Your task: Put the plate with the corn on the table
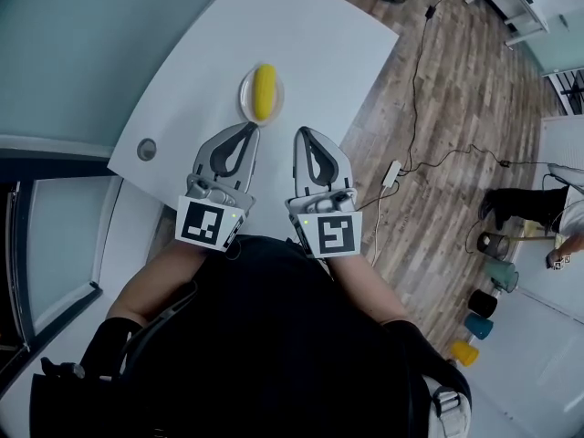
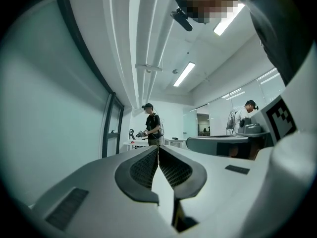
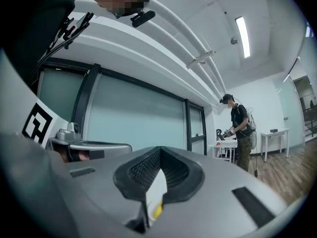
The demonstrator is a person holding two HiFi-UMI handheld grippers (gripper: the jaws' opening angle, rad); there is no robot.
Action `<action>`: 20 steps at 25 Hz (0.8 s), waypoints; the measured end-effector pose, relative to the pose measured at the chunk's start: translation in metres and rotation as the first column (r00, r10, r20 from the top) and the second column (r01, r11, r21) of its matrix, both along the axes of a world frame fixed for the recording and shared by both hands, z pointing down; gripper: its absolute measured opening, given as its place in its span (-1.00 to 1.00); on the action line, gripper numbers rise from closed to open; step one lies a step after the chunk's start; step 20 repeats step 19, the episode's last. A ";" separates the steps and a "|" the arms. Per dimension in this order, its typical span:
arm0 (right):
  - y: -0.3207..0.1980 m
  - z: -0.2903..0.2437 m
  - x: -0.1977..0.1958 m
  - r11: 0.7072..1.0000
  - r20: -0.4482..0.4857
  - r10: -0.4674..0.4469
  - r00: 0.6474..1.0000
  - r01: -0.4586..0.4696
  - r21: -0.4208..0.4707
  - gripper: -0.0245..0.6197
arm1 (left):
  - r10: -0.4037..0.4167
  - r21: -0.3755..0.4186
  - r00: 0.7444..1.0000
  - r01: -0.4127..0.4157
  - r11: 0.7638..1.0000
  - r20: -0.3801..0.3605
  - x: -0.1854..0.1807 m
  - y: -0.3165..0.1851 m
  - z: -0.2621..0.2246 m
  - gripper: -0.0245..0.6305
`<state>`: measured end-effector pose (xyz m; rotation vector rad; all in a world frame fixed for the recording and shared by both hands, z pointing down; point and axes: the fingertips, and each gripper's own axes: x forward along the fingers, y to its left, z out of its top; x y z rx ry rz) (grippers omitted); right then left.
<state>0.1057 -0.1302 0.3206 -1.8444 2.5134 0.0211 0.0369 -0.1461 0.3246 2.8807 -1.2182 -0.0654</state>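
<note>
A small white plate [image 1: 245, 99] carrying a yellow corn cob [image 1: 264, 91] rests on the white table [image 1: 310, 53], near its left edge. Both grippers hang side by side close to my body, tips pointing toward the plate and just short of it. The left gripper [image 1: 250, 126] is shut with nothing between its pads, as the left gripper view confirms [image 2: 158, 147]. My right gripper [image 1: 300, 132] is likewise shut and empty [image 3: 160, 148]. A sliver of yellow corn [image 3: 157, 210] shows through the slit below the right jaws.
A round grey grommet [image 1: 146, 149] sits in the table's near corner. Cables [image 1: 415, 89] and a power strip [image 1: 391, 172] lie on the wooden floor to the right, with coloured cups [image 1: 482, 304] farther right. Another person [image 3: 240, 128] stands across the room by a table.
</note>
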 end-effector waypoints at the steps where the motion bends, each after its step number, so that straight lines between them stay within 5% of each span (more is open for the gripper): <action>1: 0.001 -0.001 0.000 1.000 -0.003 -0.003 1.000 0.003 0.001 -0.92 | 0.000 0.003 1.000 0.000 1.000 0.004 0.001 0.001 -0.001 -0.89; 20: 0.002 0.009 0.003 0.999 -0.014 -0.032 0.999 0.032 0.000 -0.92 | -0.034 -0.002 0.999 0.034 0.999 0.043 0.001 0.007 0.002 -0.89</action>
